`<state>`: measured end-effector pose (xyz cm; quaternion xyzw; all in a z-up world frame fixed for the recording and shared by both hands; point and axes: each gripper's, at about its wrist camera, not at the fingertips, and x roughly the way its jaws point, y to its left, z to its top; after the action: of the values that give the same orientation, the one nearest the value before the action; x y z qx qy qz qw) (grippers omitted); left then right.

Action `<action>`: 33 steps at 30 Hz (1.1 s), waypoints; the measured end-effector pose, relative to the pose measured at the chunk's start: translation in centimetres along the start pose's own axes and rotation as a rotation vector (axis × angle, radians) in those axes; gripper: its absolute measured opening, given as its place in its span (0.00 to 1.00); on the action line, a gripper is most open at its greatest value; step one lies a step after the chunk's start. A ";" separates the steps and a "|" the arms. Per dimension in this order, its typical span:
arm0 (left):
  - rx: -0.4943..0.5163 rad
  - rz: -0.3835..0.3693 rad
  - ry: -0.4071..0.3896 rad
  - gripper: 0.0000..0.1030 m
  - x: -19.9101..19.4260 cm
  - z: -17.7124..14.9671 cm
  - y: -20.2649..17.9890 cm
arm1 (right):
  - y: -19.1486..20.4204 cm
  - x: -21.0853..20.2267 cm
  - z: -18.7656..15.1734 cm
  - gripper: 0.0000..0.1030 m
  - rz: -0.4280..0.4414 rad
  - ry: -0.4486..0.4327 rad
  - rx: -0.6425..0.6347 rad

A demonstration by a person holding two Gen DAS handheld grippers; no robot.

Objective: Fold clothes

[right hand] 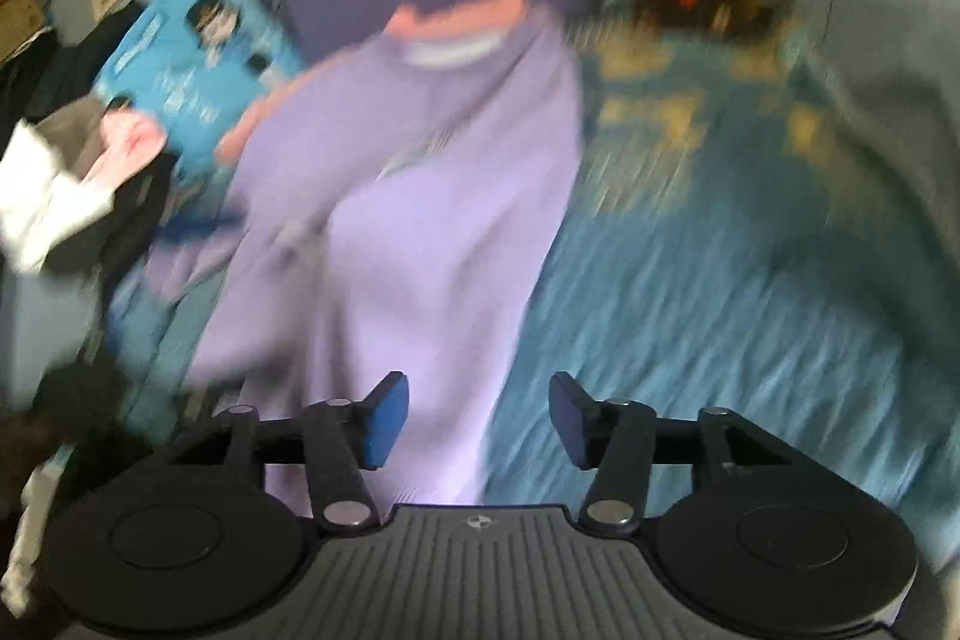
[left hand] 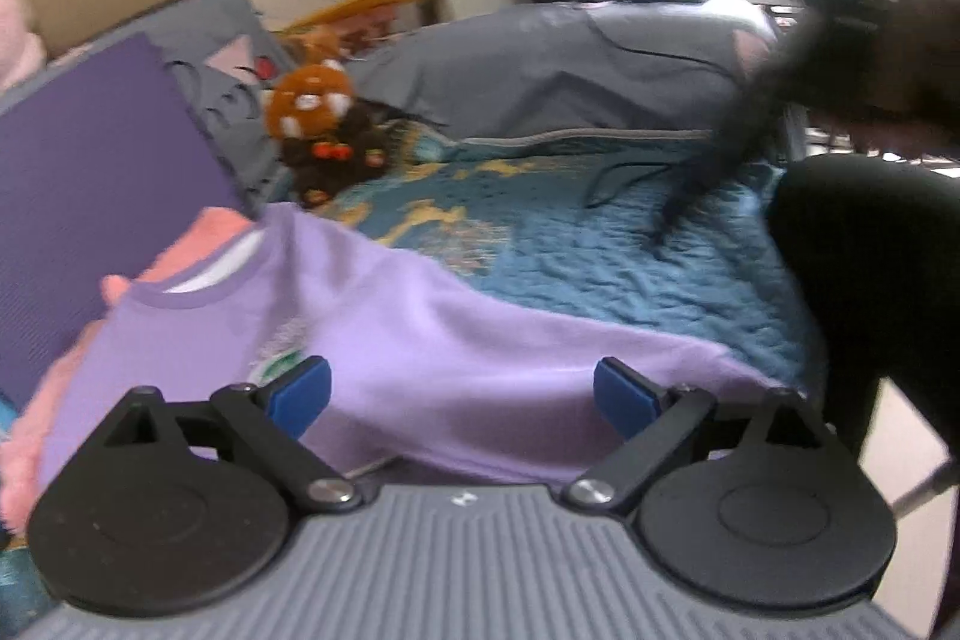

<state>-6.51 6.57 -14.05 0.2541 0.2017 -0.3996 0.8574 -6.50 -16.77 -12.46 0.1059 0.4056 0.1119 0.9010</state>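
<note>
A lilac sweatshirt (left hand: 432,364) lies spread on the blue quilted bedspread (left hand: 588,244), its darker purple collar toward the left in the left wrist view. My left gripper (left hand: 462,400) hovers open just above its body, blue pads wide apart with nothing between them. In the right wrist view the same lilac sweatshirt (right hand: 408,196) stretches away from me, collar at the far end. My right gripper (right hand: 480,421) is open over its near hem, the cloth's edge running between the pads. That view is heavily motion-blurred.
A pink garment (left hand: 198,238) lies under the sweatshirt's collar, against a purple mat (left hand: 90,196). A brown plush toy (left hand: 318,124) and grey bedding (left hand: 570,64) sit at the back. A person in black (left hand: 870,250) stands at the right. A blue box (right hand: 192,64) and piled clothes (right hand: 66,184) lie left.
</note>
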 end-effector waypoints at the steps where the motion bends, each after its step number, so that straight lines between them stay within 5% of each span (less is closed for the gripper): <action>1: 0.014 -0.022 0.000 0.94 0.3 0.2 -0.5 | -0.6 0.8 1.5 0.50 -0.011 -0.022 -0.019; 8: 0.064 -0.095 0.051 0.96 3.1 0.2 -2.9 | -5.6 10.7 10.6 0.47 0.040 -0.095 0.072; 14: -0.011 -0.104 0.095 0.96 4.9 -0.5 -2.1 | -8.7 18.2 14.7 0.41 0.070 -0.014 0.215; 15: -0.018 -0.104 0.097 0.96 5.1 -0.6 -1.8 | -9.3 19.1 14.9 0.33 0.093 0.010 0.266; 16: -0.021 -0.104 0.097 0.96 5.2 -0.7 -1.7 | -9.9 19.9 15.0 0.13 0.128 0.039 0.313; 29: -0.017 -0.105 0.097 0.97 4.5 -1.0 -1.2 | -3.9 18.3 19.6 0.07 0.569 -0.001 0.148; 33: -0.014 -0.106 0.097 0.99 4.2 -1.1 -1.2 | -4.5 21.2 19.3 0.07 0.341 0.052 0.105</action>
<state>-5.10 4.13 -17.54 0.2562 0.2588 -0.4302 0.8260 22.26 -16.87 -16.15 0.2170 0.4101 0.2444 0.8515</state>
